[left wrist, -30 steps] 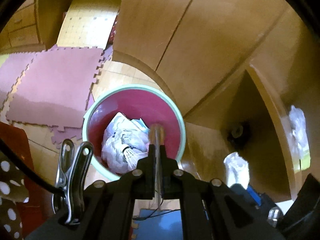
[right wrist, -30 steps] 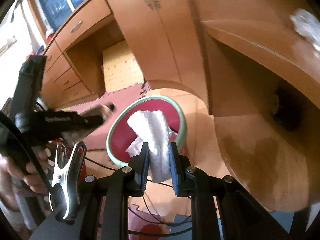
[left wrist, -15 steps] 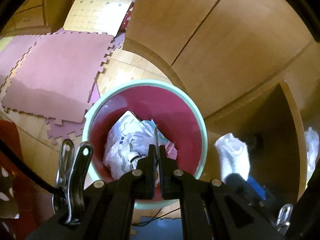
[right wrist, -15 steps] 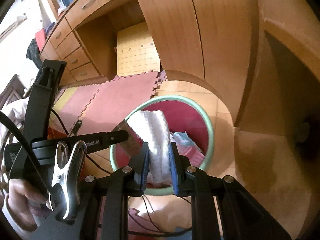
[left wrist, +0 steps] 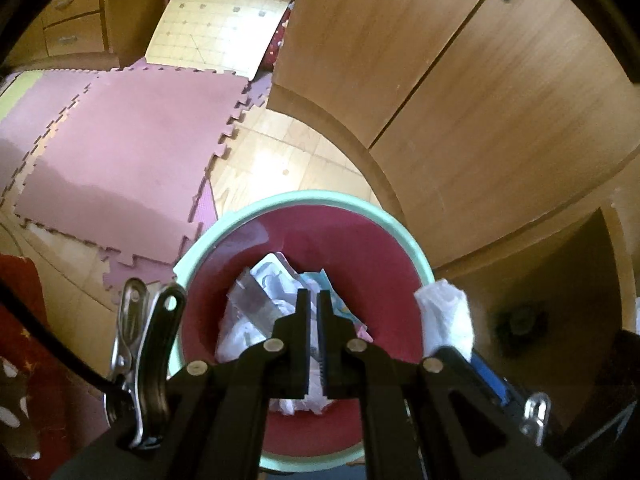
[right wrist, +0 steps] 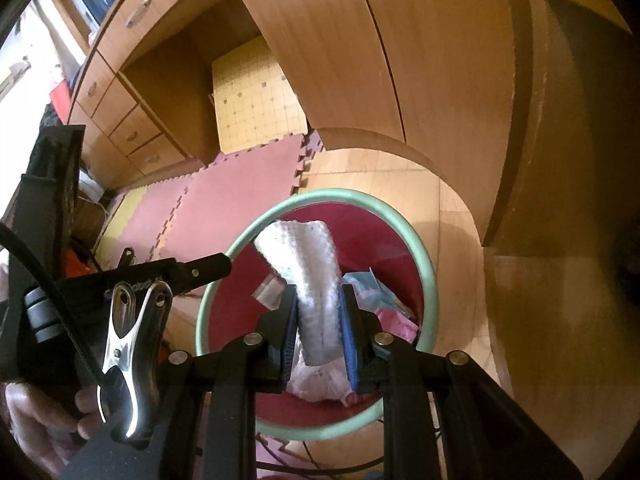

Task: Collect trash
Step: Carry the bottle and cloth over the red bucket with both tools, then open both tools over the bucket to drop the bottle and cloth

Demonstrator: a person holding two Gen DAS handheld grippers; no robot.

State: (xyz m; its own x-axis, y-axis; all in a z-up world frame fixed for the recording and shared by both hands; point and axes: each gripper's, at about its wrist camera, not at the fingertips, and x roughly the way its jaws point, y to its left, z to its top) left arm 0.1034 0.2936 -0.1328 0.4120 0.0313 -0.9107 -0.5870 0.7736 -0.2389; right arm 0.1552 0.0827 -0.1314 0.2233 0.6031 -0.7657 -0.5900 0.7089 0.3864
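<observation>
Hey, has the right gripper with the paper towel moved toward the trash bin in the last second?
Yes. The right gripper, shut on the paper towel, now sits over the trash bin, whose rim has grown larger and closer.

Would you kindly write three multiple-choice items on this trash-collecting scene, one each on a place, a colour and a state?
1. Where is the white tissue wad in the right wrist view?
A. On the foam mat
B. Between the right gripper's fingers, above the bin
C. On a drawer

2. What colour is the trash bin's rim?
A. Pale green
B. Black
C. Orange

3. How is the left gripper?
A. Wide open
B. Holding a bottle
C. Shut, holding nothing

Key:
1 B, the right gripper pads flank the wad over the bin's red inside.
2 A, the rim ring is pale green.
3 C, its fingers nearly meet with nothing between.
</observation>
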